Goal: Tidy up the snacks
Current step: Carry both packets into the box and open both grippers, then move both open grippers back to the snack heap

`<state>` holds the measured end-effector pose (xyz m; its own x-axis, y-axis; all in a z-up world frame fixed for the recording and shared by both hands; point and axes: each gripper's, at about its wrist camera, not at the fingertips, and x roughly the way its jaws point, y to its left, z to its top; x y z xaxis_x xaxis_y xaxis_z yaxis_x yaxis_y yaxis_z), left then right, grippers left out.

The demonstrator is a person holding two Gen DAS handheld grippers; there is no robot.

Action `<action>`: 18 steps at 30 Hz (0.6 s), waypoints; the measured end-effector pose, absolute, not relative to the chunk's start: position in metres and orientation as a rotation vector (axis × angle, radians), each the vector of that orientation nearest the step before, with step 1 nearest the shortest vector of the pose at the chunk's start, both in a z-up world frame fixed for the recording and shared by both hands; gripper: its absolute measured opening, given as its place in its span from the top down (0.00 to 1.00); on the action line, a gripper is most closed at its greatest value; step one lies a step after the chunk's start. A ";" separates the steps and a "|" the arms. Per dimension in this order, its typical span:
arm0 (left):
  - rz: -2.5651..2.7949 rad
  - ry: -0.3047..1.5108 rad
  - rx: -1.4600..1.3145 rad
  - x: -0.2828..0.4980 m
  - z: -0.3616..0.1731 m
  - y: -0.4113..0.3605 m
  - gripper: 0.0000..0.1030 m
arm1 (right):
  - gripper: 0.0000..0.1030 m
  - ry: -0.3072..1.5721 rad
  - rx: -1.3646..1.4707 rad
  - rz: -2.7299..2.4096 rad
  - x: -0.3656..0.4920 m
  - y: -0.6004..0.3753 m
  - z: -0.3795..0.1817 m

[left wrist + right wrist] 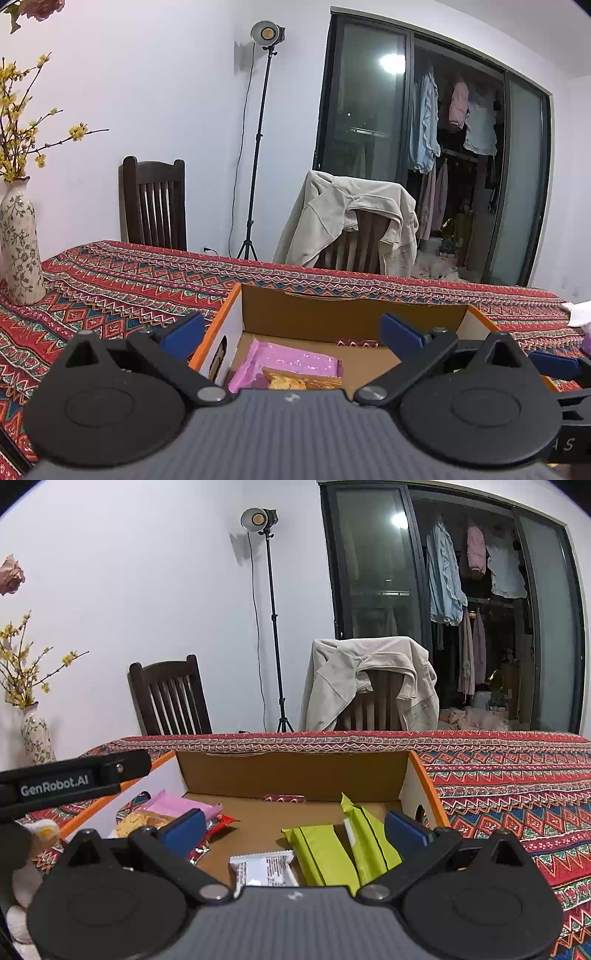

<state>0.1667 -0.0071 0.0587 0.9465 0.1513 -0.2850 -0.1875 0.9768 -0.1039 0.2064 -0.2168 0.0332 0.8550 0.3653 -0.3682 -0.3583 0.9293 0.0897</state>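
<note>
Open cardboard box (291,775) w/ pink pack (177,806) left, two green packs (325,853) right, silver bar (264,867) front.

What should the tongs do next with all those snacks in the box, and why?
Probably lower the right tongs, which are open and empty, onto the green packets. These lie askew against each other in the cardboard box, so squaring them up seems a sensible next step.

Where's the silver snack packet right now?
Right wrist view: the silver packet lies on the cardboard box floor, near the front, just left of the two green packets.
</note>
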 end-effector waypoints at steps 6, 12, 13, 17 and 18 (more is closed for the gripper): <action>0.148 0.288 -0.182 0.149 0.078 -0.005 0.00 | 0.00 0.397 0.024 0.367 0.195 -0.220 0.045; 0.124 0.275 -0.165 0.123 0.095 -0.006 0.00 | 0.00 0.367 0.026 0.382 0.171 -0.229 0.067; 0.124 0.272 -0.153 0.118 0.095 -0.006 0.00 | 0.00 0.369 0.015 0.382 0.166 -0.231 0.068; 0.119 0.274 -0.124 0.102 0.095 -0.003 0.00 | 0.00 0.378 -0.015 0.377 0.152 -0.238 0.067; 0.118 0.277 -0.120 0.098 0.094 -0.002 0.00 | 0.00 0.382 -0.018 0.377 0.148 -0.240 0.066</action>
